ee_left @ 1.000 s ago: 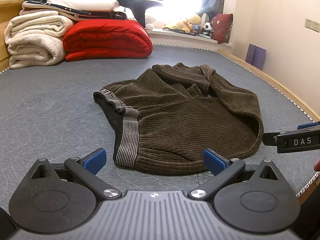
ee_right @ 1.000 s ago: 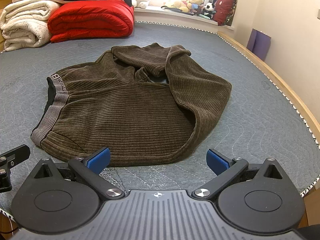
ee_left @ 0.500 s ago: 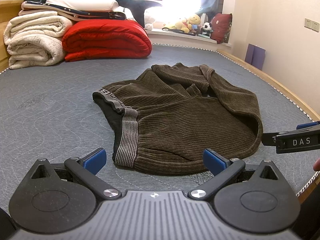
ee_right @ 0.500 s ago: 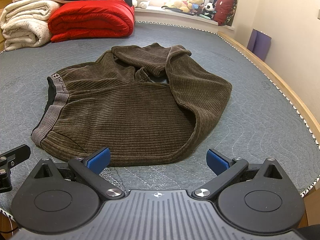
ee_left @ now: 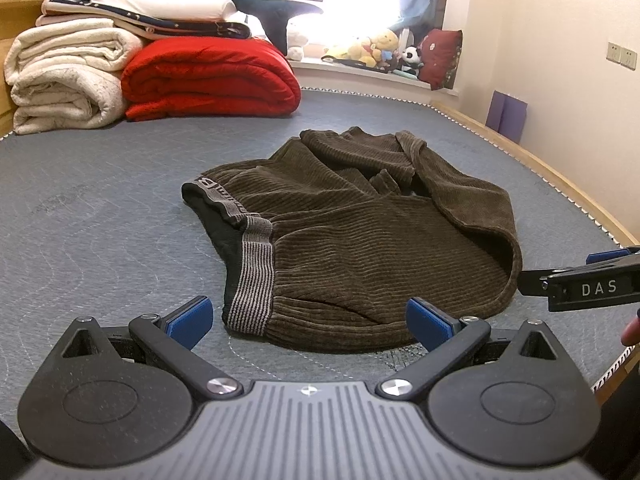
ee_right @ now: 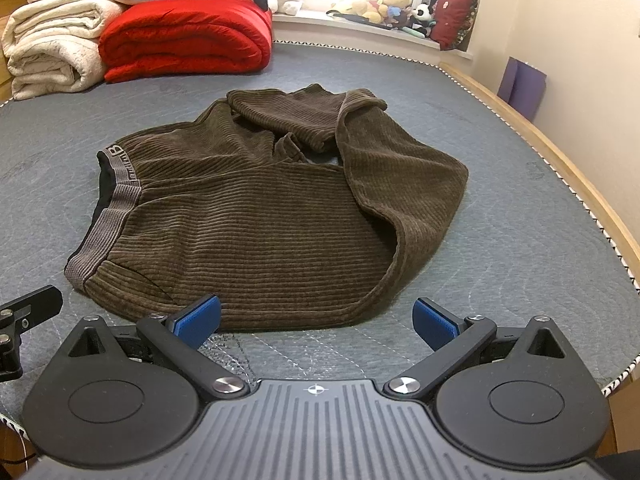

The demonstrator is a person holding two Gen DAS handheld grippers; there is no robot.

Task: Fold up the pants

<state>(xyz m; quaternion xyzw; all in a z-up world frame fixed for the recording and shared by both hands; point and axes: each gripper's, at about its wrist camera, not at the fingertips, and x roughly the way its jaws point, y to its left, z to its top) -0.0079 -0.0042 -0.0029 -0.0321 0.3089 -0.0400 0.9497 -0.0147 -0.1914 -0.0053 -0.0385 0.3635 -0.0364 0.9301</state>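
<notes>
I hold both tongs low at the near edge of the mattress (ee_left: pixel 100 208), side by side, because the pants (ee_right: pixel 260 216) lie just ahead of them and I want a tong at each near corner. The left tongs (ee_left: pixel 308 318) are spread wide and grip nothing; between their blue pads I see the grey striped waistband (ee_left: pixel 252 280) and the near hem, just beyond the tips. The right tongs (ee_right: pixel 316 318) are spread just as wide and empty, with the near edge of the pants just past their left pad (ee_right: pixel 198 318).

The pants are not flat. The legs are doubled back over the seat, and one leg loops round on the side of my right tongs, leaving a dark open fold (ee_right: pixel 384 232) there. I judge that folding has not started, and that the loose legs need drawing out straight first.

The cloth looks thick and ribbed, so I expect it to bunch between the pads and want a deep bite.

Stacked blankets (ee_left: pixel 168 60) sit well beyond the tongs, clear of the work.
</notes>
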